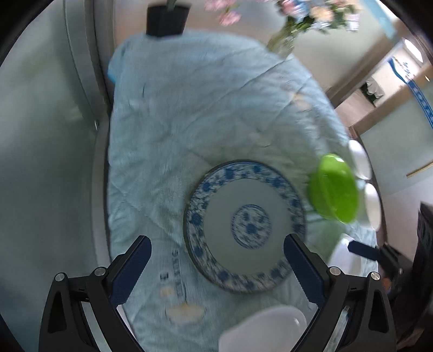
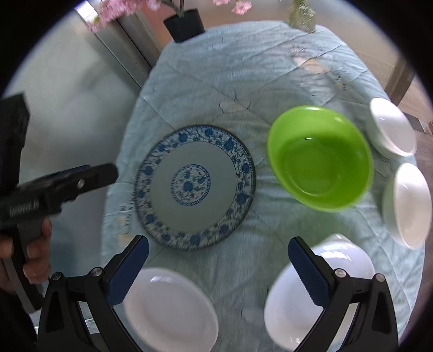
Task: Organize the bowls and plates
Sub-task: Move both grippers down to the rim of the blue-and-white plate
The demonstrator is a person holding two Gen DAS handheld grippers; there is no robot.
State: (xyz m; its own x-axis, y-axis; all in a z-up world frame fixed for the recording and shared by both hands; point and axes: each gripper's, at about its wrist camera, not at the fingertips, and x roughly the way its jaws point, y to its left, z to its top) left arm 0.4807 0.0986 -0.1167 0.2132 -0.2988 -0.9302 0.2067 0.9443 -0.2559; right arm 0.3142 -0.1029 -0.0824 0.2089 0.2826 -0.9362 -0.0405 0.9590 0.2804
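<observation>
Both jaws stand wide apart and grip nothing; the left gripper [image 1: 217,253] hangs over the near edge of the cloth [image 1: 189,108], its right finger over the rim of the blue plate [image 1: 245,226]; the right gripper [image 2: 217,256] hangs above the near end of the table, with a white plate [image 2: 170,308] below its left finger and a second white plate [image 2: 303,297] under its right finger.

Seen from the right wrist, the blue plate lies flat near the middle of the cloth; the green bowl [image 2: 320,157] sits upright just to its right, apart from it; two white bowls [image 2: 393,127] [image 2: 407,203] stand at the right edge of the cloth, one behind the other, near the green bowl; whether they touch it I cannot tell.

At the far end stand a black pot [image 2: 185,24] with pink flowers and a glass vase [image 2: 301,15]; a hand [image 2: 29,260] at the left of that view holds the left gripper's handle.

Both views are blurred; small marks on the cloth cannot be read.
</observation>
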